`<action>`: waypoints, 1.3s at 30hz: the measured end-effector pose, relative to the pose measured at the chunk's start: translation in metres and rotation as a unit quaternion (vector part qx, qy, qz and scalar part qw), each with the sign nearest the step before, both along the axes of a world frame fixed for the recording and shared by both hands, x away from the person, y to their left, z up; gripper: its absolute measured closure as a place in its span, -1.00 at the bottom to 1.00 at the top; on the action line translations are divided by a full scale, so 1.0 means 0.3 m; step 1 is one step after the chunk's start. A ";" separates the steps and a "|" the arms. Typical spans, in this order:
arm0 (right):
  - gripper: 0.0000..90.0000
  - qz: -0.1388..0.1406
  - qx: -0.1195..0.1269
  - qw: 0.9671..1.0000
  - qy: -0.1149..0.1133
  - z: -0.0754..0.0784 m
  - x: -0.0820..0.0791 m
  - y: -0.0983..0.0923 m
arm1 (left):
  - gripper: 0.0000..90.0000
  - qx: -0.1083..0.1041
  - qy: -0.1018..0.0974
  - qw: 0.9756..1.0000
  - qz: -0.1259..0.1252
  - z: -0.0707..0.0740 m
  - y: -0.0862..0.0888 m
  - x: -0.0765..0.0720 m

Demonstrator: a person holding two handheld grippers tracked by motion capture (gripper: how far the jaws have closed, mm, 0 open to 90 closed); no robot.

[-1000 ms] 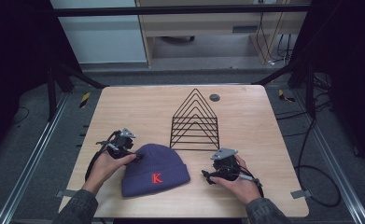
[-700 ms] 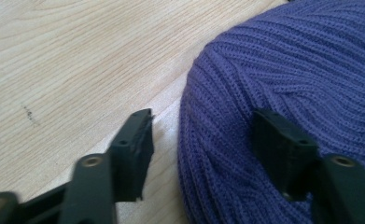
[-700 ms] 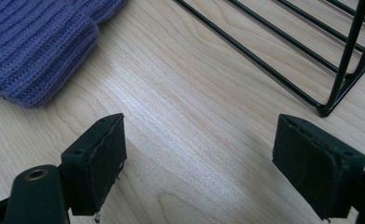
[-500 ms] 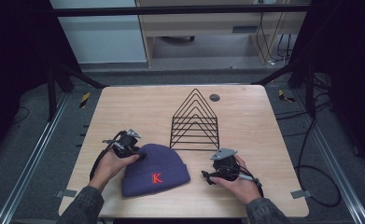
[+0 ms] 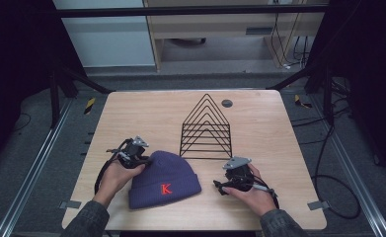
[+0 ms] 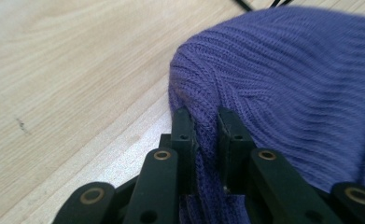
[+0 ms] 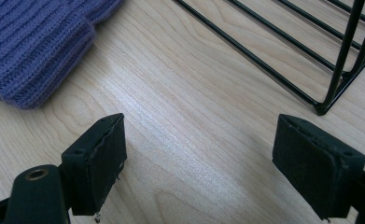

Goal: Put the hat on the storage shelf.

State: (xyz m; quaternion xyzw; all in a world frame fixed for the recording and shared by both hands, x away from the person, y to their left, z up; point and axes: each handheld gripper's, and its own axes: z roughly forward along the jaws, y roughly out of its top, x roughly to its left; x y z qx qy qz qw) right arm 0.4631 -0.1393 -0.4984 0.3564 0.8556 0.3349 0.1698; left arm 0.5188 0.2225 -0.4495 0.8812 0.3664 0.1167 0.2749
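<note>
Pinching a fold of the purple beanie [image 6: 283,93] at its crown, my left gripper [image 6: 203,126] has just closed on the knit — the hat lies flat near the table's [image 5: 259,123] front edge. My right gripper [image 7: 199,158] gapes wide over bare wood — beside the wire rack [image 7: 311,51].

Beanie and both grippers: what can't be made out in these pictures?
- Beanie: its underside lies against the table; in the left gripper view the frame edges cut it off.
- Left gripper: the pinched knit hides its inner finger faces.
- Right gripper: small in the high view.
</note>
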 end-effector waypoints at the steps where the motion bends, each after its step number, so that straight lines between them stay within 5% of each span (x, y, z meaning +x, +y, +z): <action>1: -0.61 0.001 -0.001 1.000 0.000 0.000 0.000 0.000 | 0.75 -0.004 -0.009 1.000 -0.001 0.012 0.003 -0.008; 6: -0.60 -0.002 -0.002 1.000 -0.001 0.000 0.000 -0.001 | 0.77 -0.032 -0.043 0.999 -0.008 0.076 0.010 -0.066; 18: -0.59 -0.003 -0.007 1.000 -0.003 -0.003 0.002 -0.002 | 0.77 -0.031 -0.099 0.993 -0.048 0.183 -0.032 -0.166; 39: -0.64 -0.012 0.000 1.000 -0.003 0.000 0.005 -0.014 | 0.78 -0.045 -0.134 0.986 -0.091 0.304 -0.079 -0.229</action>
